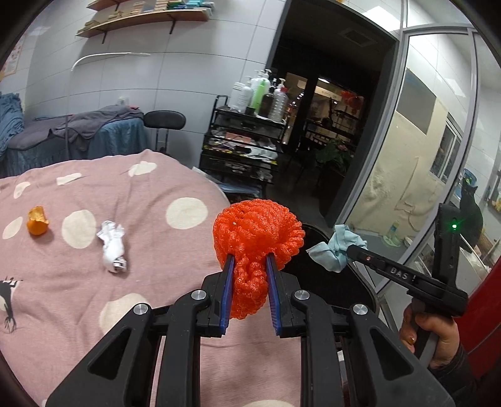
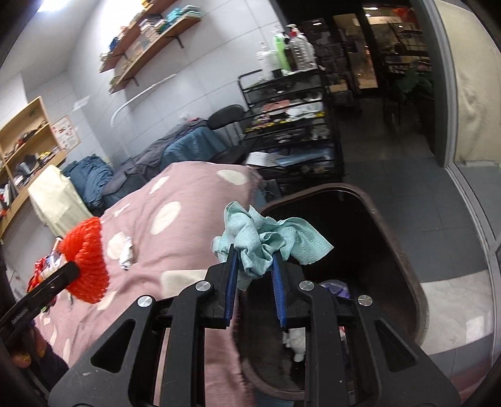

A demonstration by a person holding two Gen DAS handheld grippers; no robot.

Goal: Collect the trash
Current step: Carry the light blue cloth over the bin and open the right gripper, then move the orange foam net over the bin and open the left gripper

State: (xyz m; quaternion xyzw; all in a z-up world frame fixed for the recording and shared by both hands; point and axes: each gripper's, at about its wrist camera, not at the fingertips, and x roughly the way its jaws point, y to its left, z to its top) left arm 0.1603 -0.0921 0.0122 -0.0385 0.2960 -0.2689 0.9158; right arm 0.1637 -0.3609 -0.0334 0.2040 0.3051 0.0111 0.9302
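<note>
A: What do the tongs carry?

B: The left tongs are clamped on an orange foam net, bunched between the blue pads. The right tongs pinch a crumpled pale-blue tissue.

A: Where are they relative to the bin?

B: The tissue hangs over the near rim of the dark bin, which stands against the edge of the bed. The foam net is over the bed's edge, just beside the bin.

A: Anything inside it?

B: Something white and a bit of purple lie at the bottom; the rest is too dark to tell.

A: And on the bed?

B: A pink blanket with cream dots. A crumpled white paper lies on it, and further left an orange peel piece, well apart from each other.

A: The room?

B: A black cart with pump bottles on top, wooden wall shelves, a second bed with blue and grey covers, and a dark doorway beyond.
</note>
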